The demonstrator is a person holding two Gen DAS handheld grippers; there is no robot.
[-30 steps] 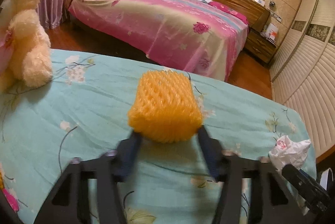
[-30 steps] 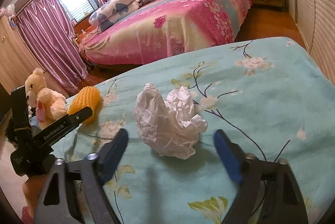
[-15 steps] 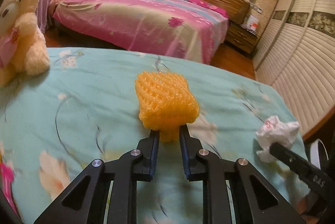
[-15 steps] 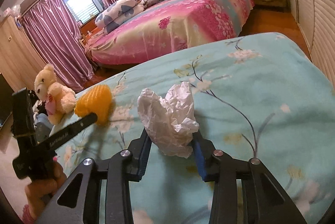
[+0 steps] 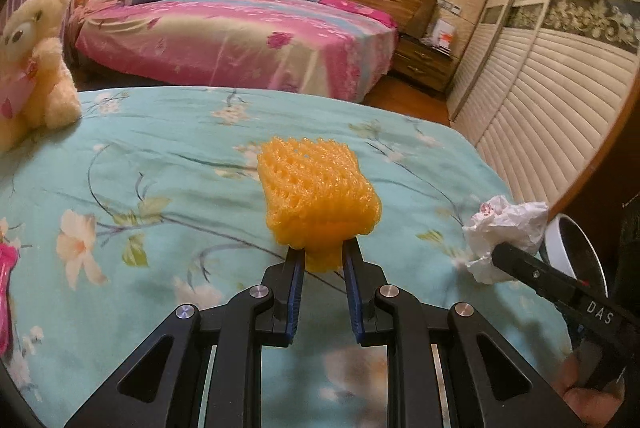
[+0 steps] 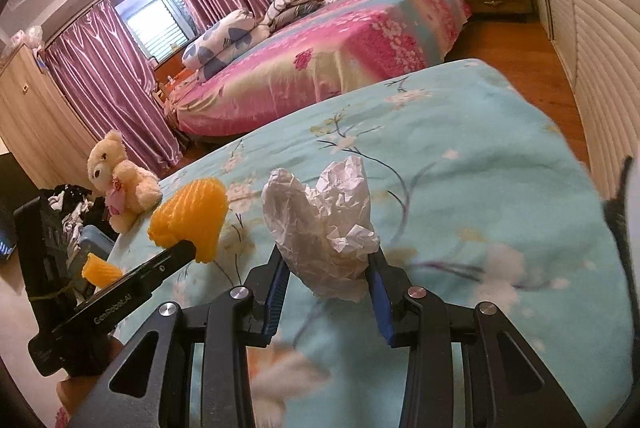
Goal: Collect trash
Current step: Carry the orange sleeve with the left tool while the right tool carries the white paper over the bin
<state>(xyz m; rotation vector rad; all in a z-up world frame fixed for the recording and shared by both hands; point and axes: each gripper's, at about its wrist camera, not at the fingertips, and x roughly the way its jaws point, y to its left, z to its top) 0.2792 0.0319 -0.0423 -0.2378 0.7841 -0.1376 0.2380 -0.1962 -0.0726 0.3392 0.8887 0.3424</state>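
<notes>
My left gripper (image 5: 322, 258) is shut on a yellow foam fruit net (image 5: 316, 196) and holds it above the teal flowered bedspread (image 5: 160, 168). My right gripper (image 6: 328, 276) is shut on a crumpled white paper wad (image 6: 324, 224), also lifted off the bedspread (image 6: 460, 148). The paper wad (image 5: 504, 232) and the right gripper show at the right in the left wrist view. The foam net (image 6: 188, 214) and the left gripper show at the left in the right wrist view.
A cream teddy bear (image 5: 32, 68) sits at the bedspread's left edge. A white round bin rim (image 5: 576, 248) shows at the far right beside the bed. A pink bed (image 5: 240, 40) stands beyond, with louvred wardrobe doors (image 5: 560, 100) on the right.
Both grippers closed, the left on the foam net and the right on the paper wad, then lifted them off the bedspread. Both have drawn back from the bed a little.
</notes>
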